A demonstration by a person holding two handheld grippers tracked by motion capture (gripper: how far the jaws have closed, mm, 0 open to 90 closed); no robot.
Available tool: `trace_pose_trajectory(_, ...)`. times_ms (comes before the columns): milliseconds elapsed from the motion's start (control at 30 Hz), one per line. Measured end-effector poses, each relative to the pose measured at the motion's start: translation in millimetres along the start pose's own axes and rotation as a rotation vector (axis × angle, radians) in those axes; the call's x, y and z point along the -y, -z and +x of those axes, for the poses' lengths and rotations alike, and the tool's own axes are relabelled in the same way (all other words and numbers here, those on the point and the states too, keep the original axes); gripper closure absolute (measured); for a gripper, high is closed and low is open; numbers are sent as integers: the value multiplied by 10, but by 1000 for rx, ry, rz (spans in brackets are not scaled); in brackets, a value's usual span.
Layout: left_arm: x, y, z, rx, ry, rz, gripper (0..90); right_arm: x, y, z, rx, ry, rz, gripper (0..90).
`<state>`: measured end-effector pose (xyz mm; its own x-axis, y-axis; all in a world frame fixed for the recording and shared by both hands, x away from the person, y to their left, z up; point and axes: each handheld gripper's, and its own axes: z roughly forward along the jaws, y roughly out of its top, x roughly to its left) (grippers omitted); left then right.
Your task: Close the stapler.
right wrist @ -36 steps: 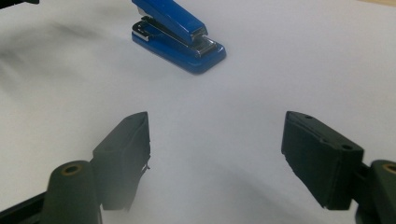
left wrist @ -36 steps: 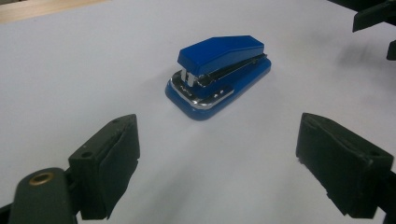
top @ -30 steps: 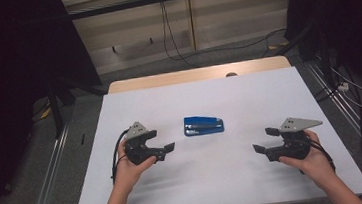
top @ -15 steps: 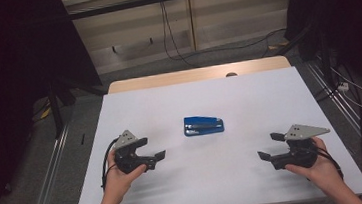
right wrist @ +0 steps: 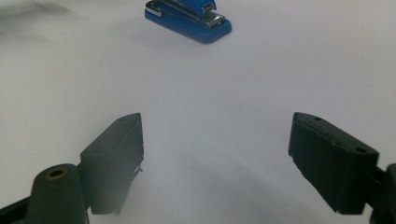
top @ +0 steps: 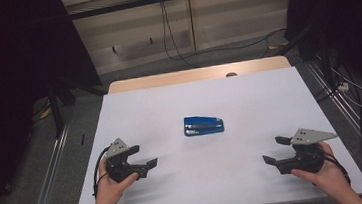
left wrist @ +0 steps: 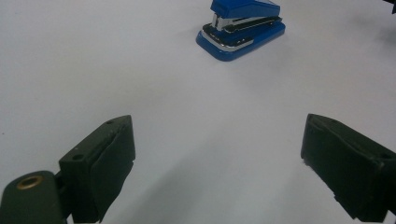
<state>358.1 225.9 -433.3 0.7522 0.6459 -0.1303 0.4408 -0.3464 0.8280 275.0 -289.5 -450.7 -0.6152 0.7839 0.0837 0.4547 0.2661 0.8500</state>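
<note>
- My left tool (top: 144,167) sits low at the near left of the white worktop (top: 269,103), jaws spread wide with nothing between them.
- My right tool (top: 273,152) is at the near right, likewise wide and empty.
- The blue stapler (top: 203,125) lies alone in the middle of the worktop, well apart from both tools and roughly between them, a little farther from me.
- In the high view its long axis runs left to right across the worktop, close to parallel with the near edge.
- From the left gripper view the stapler (left wrist: 241,25) shows its open mouth and chrome strip; from the right gripper view the stapler (right wrist: 189,17) lies slanted, the chrome front toward that picture's right. I cannot tell for certain from the high view which end is the nose.
- To reach it well, I judge one tool should come in level and low, jaws straddling the narrow width rather than the length.
- I should close on the body near the middle, so it neither tips nor springs open.
- The other tool should stay clear.
</note>
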Motion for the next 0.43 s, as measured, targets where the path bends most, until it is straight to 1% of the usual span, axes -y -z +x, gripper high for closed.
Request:
trace_pose_trajectory(133,46,33,-4,-4,-3,14,100,8,13,-8,3,-5,1,183)
trace_pose_trajectory(200,79,54,2,-5,-5,21,98,4,10,-1,-1,0,-1,183)
trace_pose_trajectory(333,126,57,38,-24,-3,45,84,5,-10,11,-5,10,11,181)
trace_pose_trajectory(433,124,46,41,-27,-3,42,77,5,-15,7,-6,4,10,178)
